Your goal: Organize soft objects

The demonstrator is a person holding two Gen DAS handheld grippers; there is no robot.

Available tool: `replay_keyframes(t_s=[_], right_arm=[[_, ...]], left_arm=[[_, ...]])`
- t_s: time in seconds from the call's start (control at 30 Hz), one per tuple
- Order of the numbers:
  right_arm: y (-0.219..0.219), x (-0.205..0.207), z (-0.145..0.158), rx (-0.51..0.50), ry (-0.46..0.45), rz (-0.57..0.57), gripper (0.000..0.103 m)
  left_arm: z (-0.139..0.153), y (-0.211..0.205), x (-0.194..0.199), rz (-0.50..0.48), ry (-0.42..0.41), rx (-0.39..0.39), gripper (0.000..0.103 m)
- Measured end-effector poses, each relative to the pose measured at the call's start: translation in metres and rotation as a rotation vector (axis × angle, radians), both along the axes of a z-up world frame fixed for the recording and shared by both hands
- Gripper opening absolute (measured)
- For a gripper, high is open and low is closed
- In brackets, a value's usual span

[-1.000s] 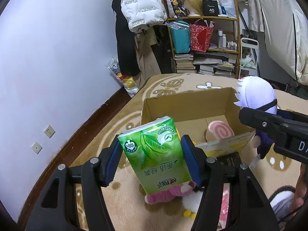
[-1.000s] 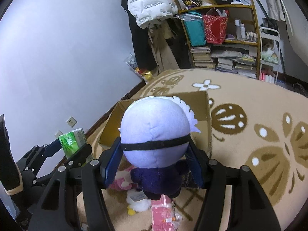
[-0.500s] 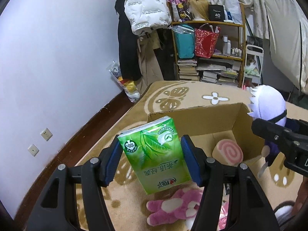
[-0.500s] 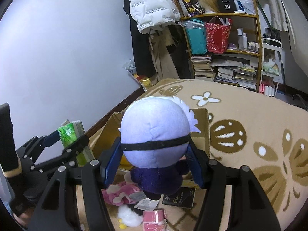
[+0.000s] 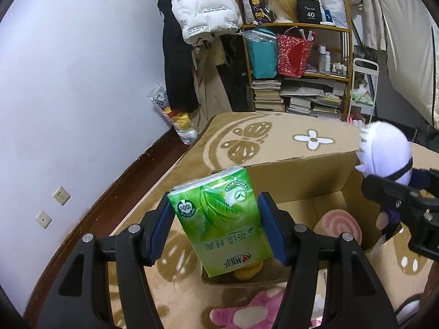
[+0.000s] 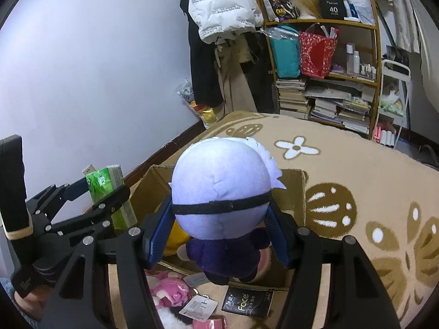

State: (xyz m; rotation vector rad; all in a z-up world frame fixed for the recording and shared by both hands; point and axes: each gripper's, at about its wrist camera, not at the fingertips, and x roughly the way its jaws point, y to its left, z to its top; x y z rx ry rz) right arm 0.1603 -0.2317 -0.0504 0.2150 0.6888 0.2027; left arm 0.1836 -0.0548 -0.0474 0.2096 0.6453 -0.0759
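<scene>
My left gripper [image 5: 216, 227] is shut on a green tissue pack [image 5: 219, 216], which hangs over the near left corner of an open cardboard box [image 5: 296, 172]. My right gripper [image 6: 221, 231] is shut on a plush doll with a pale lilac head, a black band and a dark blue body [image 6: 219, 192], held above the same box [image 6: 295, 200]. The doll [image 5: 384, 150] also shows at the right of the left wrist view, and the tissue pack [image 6: 105, 189] at the left of the right wrist view. Inside the box lie a pink swirl cushion [image 5: 340, 224] and a yellow soft toy [image 5: 247, 272].
On the patterned beige rug [image 6: 356, 164] before the box lie a pink plush [image 6: 167, 288], a black packet [image 6: 247, 301] and a paper tag [image 6: 199, 305]. A cluttered bookshelf [image 5: 301, 68], hanging coats [image 5: 203, 5] and a bag [image 5: 178, 120] stand at the far wall.
Both grippers have travelled forward over the box, each keeping its hold. The box's inside now fills more of the view, and the pink plush has slid toward the bottom edge.
</scene>
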Motion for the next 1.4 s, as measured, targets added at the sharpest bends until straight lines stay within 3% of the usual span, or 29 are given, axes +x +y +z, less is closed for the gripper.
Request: replay_keyframes(t_s=[0.33,0.87,0.97,1.1,1.23,1.3,1.4], right_arm=[[-0.012,0.013,-0.026,0.035,0.077,-0.045,0.068],[-0.011,0.015,-0.039,0.027,0.132,-0.055,0.069],[-0.011,0.015,-0.039,0.033,0.139,-0.057,0.074],[-0.011,0.013,-0.036,0.025,0.130,-0.061,0.090],[-0.010,0.010,-0.031,0.024,0.118,-0.059,0.094],[-0.010,0.007,-0.028,0.021,0.107,-0.064,0.101],[-0.010,0.003,-0.020,0.019,0.082,-0.059,0.103]], left_arm=[[-0.025,-0.007,0.008,-0.036,0.062,-0.005,0.061],[-0.026,-0.006,0.005,-0.047,0.059,-0.011,0.061],[-0.026,-0.005,0.004,-0.041,0.060,0.005,0.062],[-0.022,-0.003,0.002,-0.018,0.036,0.039,0.076],[-0.018,-0.001,-0.001,0.001,0.015,0.062,0.080],[-0.017,0.001,-0.003,0.024,-0.004,0.076,0.097],[-0.012,0.005,-0.006,0.041,-0.036,0.085,0.102]])
